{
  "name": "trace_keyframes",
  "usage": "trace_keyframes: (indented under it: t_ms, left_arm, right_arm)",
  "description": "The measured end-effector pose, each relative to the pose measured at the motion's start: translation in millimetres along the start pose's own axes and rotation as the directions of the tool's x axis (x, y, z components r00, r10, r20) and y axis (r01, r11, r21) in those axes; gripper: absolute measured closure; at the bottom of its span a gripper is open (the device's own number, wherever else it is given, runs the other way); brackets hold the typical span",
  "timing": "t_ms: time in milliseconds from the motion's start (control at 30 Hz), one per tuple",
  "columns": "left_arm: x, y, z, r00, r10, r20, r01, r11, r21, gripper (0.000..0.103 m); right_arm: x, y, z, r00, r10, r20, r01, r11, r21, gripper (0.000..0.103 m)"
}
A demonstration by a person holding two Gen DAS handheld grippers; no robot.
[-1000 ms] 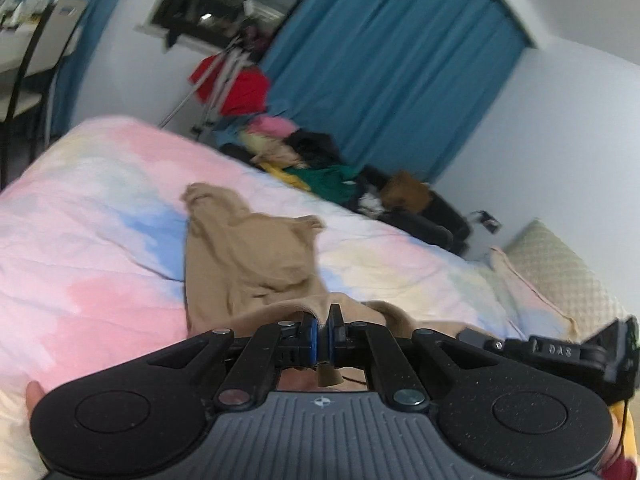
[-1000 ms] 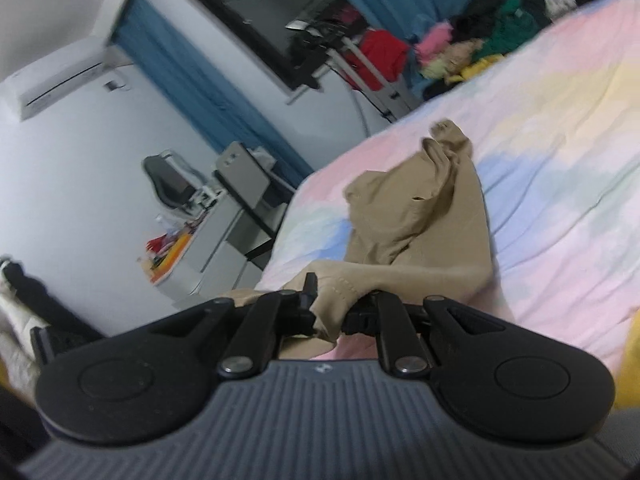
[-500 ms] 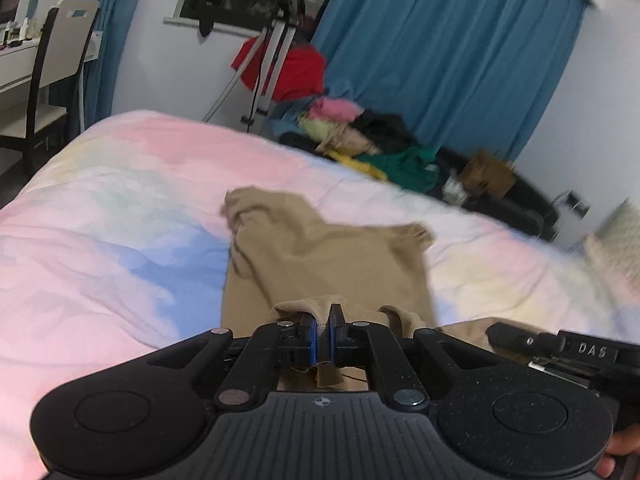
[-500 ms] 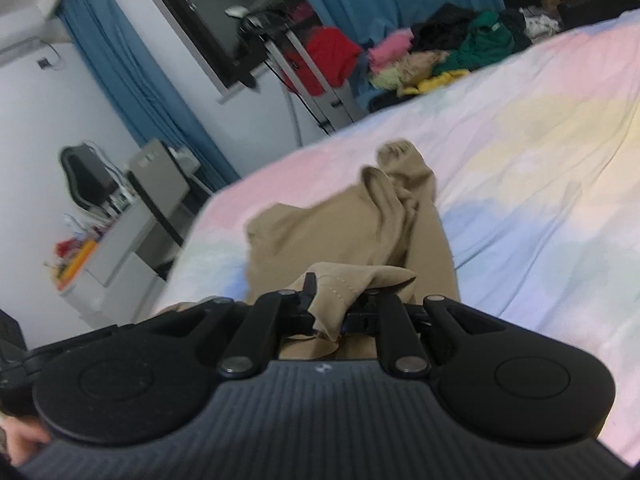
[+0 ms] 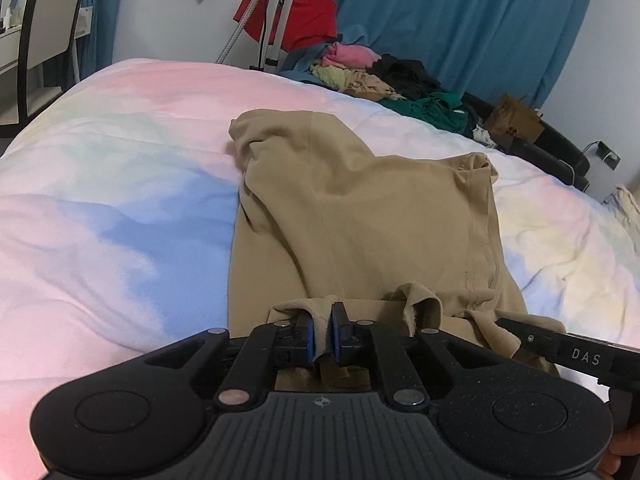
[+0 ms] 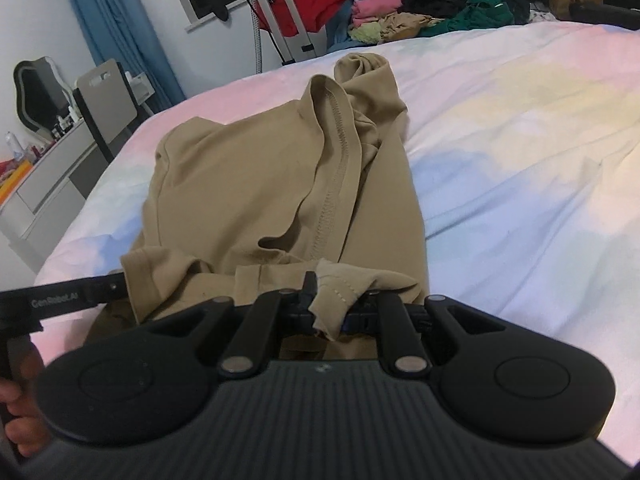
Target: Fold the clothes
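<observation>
A tan shirt (image 5: 360, 216) lies lengthwise on the pastel bed cover (image 5: 120, 184), its sleeves toward the far end. My left gripper (image 5: 322, 336) has the shirt's near hem between its blue pads, and its jaws are opening, with the cloth still filling the gap. My right gripper (image 6: 332, 308) is shut on a bunched corner of the same hem, low over the tan shirt (image 6: 248, 184). The two grippers sit side by side at the near edge. Each wrist view shows the other gripper's finger at its border.
A heap of coloured clothes (image 5: 384, 76) lies beyond the bed's far edge, before blue curtains. A metal stand with a red garment (image 5: 288, 16) is behind it. A chair and desk (image 6: 100, 104) stand off the left side. The bed cover (image 6: 520, 160) spreads wide on the right.
Both grippers came forward and down, carrying the hem low over the shirt, which now lies flatter. The gap between the left pads has widened slightly.
</observation>
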State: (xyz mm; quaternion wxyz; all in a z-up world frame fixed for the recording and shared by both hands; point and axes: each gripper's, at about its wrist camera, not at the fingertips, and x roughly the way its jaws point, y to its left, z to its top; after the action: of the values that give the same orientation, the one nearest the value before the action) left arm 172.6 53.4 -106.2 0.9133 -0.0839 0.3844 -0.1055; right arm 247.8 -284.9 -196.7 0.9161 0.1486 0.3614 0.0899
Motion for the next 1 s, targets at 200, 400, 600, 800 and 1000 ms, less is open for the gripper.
trace_keyframes:
  t_ms: [200, 400, 600, 800, 1000]
  left_arm:
    - [-27.5, -19.8, -5.3, 0.999, 0.001, 0.047, -0.004, 0.998, 0.060, 0.039]
    - [-68.5, -38.3, -21.1, 0.993, -0.048, 0.112, 0.040, 0.996, 0.077, 0.020]
    - [-113.9, -49.3, -50.2, 0.994, -0.071, 0.086, 0.064, 0.995, 0.073, 0.016]
    - [-132.3, -28.5, -76.3, 0.984, -0.178, -0.020, 0.173, 0.972, -0.160, 0.016]
    - [-109.4, -13.5, -91.3, 0.946, -0.296, -0.131, 0.231, 0.902, -0.365, 0.016]
  right_arm:
    - [-19.8, 2.9, 0.1, 0.998, 0.047, 0.034, -0.049, 0.998, 0.042, 0.015]
    - [-61.1, 9.3, -6.4, 0.988, 0.055, 0.141, -0.063, 0.997, 0.052, 0.013]
    - [-93.4, 11.0, -18.5, 0.983, 0.025, 0.181, -0.040, 0.996, 0.083, 0.013]
    - [-126.4, 7.8, -41.4, 0.980, 0.122, 0.160, -0.155, 0.963, 0.219, 0.013]
    - [-118.0, -25.7, -75.8, 0.932, 0.349, 0.099, -0.343, 0.754, 0.561, 0.012]
